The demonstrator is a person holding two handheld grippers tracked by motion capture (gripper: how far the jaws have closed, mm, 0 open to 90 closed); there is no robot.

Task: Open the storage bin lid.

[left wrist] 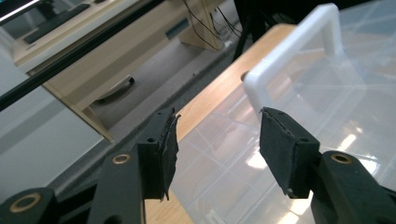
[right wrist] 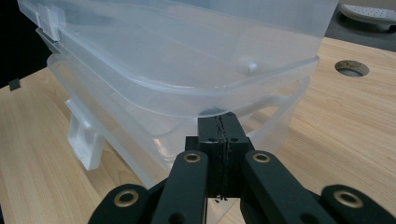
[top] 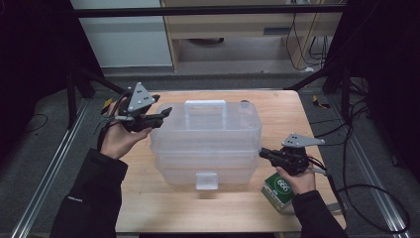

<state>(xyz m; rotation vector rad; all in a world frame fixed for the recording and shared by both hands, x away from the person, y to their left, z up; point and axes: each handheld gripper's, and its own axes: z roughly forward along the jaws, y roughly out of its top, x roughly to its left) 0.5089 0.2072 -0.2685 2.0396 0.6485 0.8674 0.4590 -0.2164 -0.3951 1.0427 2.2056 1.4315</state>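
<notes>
a: right, clear storage box (top: 205, 144) is noted mid-tabletop (top: 148, 203), lid down, white handle (top: 205, 105) lying flat on top, front latch (top: 206, 180) facing the person.

b: left gripper (top: 166, 114) is seen at the box's upper left corner. in the left gripper view the jaws are parted with nothing between the pads (left wrist: 169, 149); lid and handle (left wrist: 299, 46) lie just beyond them.

a: and the right gripper (top: 262, 152)?

b: jaws pressed fully together, empty. in the right gripper view the tips are set against the box (right wrist: 177, 60) just under the lid's rim, at the right end.

a: risks to be logged?

b: judged, not observed: the box looks light and slick. if the lid is pried from the right while the left is not yet braced, the box could be slid or tipped across the wood. the flat handle may be missed by the open jaws, or only clipped at an edge and dropped.

a: anything close by?

b: a green-and-white carton (top: 278, 192) is noted by the right wrist, near the tabletop's front edge; it could be knocked off by a backward pull.
</notes>
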